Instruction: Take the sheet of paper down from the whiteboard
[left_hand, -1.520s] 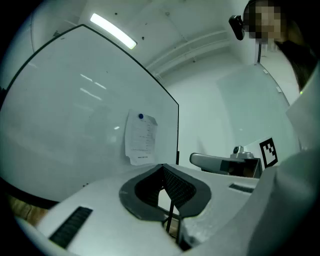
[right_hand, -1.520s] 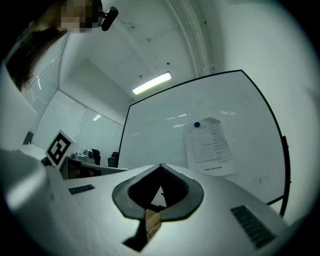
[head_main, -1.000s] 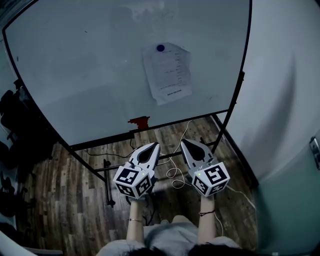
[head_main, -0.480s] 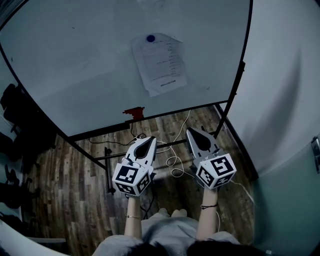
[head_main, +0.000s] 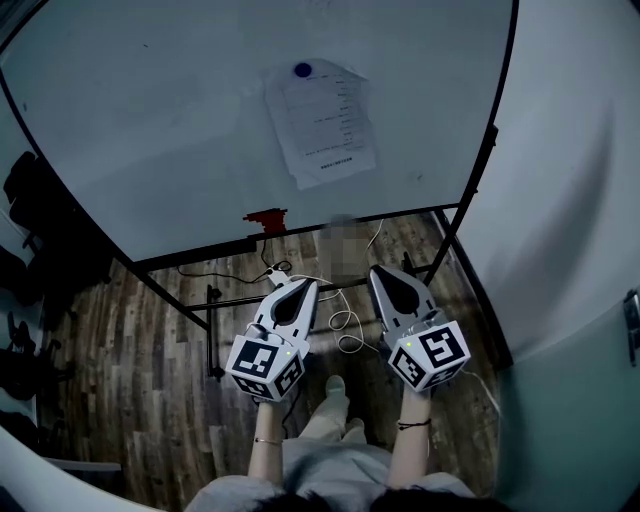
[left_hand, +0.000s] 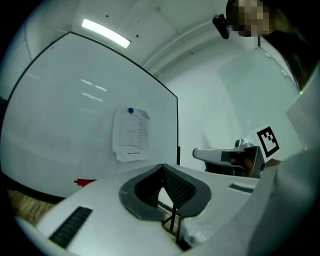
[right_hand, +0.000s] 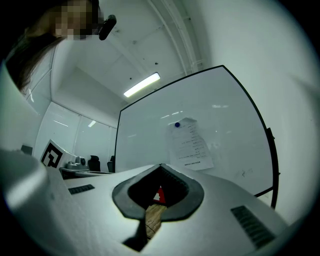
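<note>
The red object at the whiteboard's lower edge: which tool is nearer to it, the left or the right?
Left. The left tool is just below and slightly right of the red object; the right tool is farther off to its right. Both are shut and empty.

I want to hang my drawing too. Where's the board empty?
The whiteboard is bare left of the sheet of paper, down to the small red thing. A narrower strip lies right of it. Only the paper's spot is taken.
</note>
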